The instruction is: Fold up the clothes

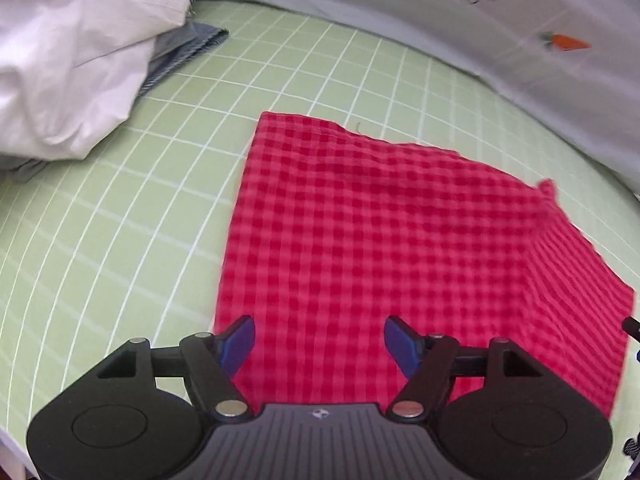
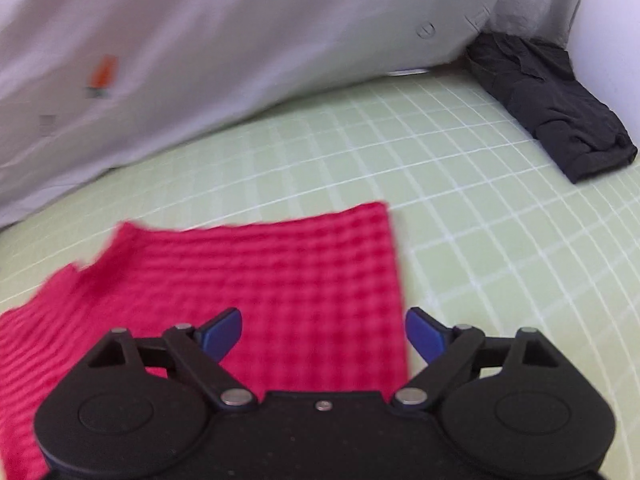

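Observation:
A red checked cloth (image 1: 380,240) lies spread on the green grid mat (image 1: 140,220), with a fold line running down its right part. My left gripper (image 1: 319,342) hovers open above the cloth's near left part, blue pads wide apart and holding nothing. In the right wrist view the same red cloth (image 2: 256,280) fills the lower left, its right edge running down between the fingers. My right gripper (image 2: 323,334) is open over that right edge, with nothing between its blue pads.
A heap of white and blue-striped garments (image 1: 72,64) lies at the mat's far left. A pale sheet with a carrot print (image 1: 566,42) borders the far side. A folded dark grey garment (image 2: 548,108) rests at the far right by a white wall.

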The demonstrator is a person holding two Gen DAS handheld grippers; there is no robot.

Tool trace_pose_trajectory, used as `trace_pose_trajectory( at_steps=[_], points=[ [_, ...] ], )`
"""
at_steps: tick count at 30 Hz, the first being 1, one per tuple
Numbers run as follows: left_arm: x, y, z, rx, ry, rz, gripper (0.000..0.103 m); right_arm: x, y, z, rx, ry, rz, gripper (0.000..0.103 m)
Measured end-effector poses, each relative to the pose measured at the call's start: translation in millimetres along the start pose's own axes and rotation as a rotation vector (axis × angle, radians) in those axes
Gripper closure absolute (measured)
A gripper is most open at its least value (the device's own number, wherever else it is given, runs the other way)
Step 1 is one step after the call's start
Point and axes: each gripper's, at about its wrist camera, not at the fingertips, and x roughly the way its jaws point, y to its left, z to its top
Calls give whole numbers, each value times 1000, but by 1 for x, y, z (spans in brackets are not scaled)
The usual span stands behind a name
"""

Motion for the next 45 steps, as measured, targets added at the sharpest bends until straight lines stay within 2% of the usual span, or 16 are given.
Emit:
trace_pose_trajectory(
  at_steps=[5, 8, 10, 11, 15, 17, 18, 19, 21, 27, 31, 36, 39, 41, 42, 45],
  points=[
    [30, -10, 27, 39, 5, 42, 31, 43, -7, 29, 2, 29, -59, 33],
    [47, -14, 41, 51, 12, 62, 30, 51, -4, 34, -40, 38, -40, 55],
    [56, -12, 46, 36, 26, 65, 30, 51, -1, 35, -107, 46, -35, 92],
    [59, -10, 48, 30, 29, 70, 30, 50, -1, 35, -127, 47, -40, 102],
    [65, -2, 51, 16, 29, 93, 30, 44, -5, 37, -138, 32, -167, 101],
    [66, 1, 51, 11, 27, 96, 30, 38, 2, 39, -156, 9, -240, 92],
    [66, 2, 50, 8, 27, 97, 30, 34, 9, 41, -160, -14, -229, 82],
    [66, 4, 50, 5, 28, 97, 29, 29, 18, 43, -164, -37, -201, 63],
    [67, 4, 50, 6, 25, 98, 28, 22, 39, 46, -162, -81, -117, 55],
    [68, 4, 49, 10, 22, 102, 22, 31, 116, 50, -119, -40, 218, 55],
    [70, 6, 49, -7, 19, 110, 15, 40, 163, 44, -167, -7, 335, 55],
    [74, 8, 50, -36, 19, 123, 5, 60, 191, 28, -229, 99, 367, 60],
    [75, 9, 50, -33, 15, 123, 2, 61, 194, 22, -235, 118, 366, 61],
    [76, 9, 50, -32, 13, 122, 0, 60, 195, 22, -260, 124, 371, 82],
    [76, 10, 50, -31, 12, 121, 0, 58, 197, 23, -282, 117, 369, 99],
    [76, 11, 49, -29, 6, 120, 0, 28, 199, 27, -384, -78, 350, 99]
  ],
)
